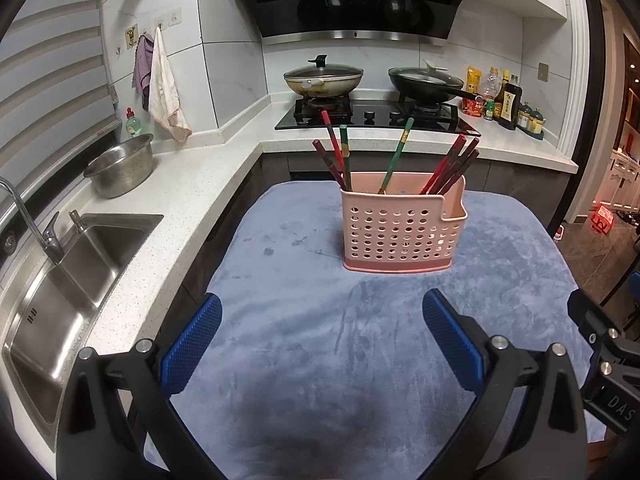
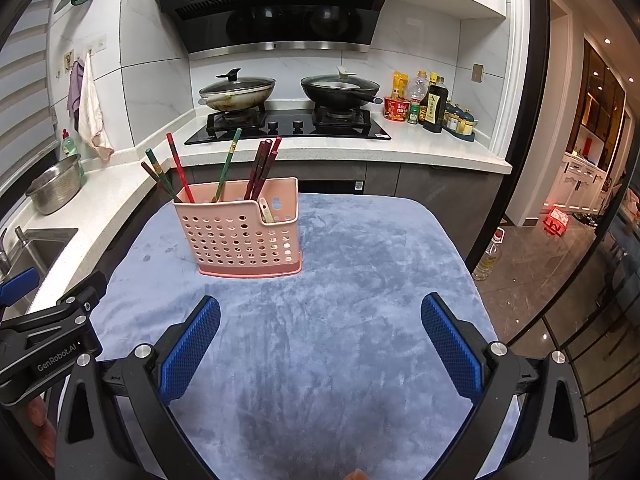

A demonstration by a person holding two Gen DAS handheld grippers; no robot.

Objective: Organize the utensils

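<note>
Left tongs (image 1: 322, 336): blue pads stood wide apart with nothing between them, hanging back over the bare cloth, short of the holder and well clear of it.
Right tongs (image 2: 320, 336): same story, spread apart and empty, hovering low over the cloth on the holder's right-hand side.
Pink holder (image 1: 402, 224): stood upright toward the far middle of the worktop, its perforated front facing both cameras, probably so either side could reach in from above.
Chopsticks (image 1: 334, 152): stood in the holder in loose bunches, leaning outward left and right, one green stick (image 1: 396, 156) alone near the middle.
Spoon (image 2: 265, 210): a pale handle sat low in the small side pocket, apart from the sticks, which looked like deliberate sorting.
Grey-blue cloth (image 1: 320, 360): covered the worktop, with no loose utensils left on it.
Progress: judging by that, the sorting seemed done or nearly so.
</note>
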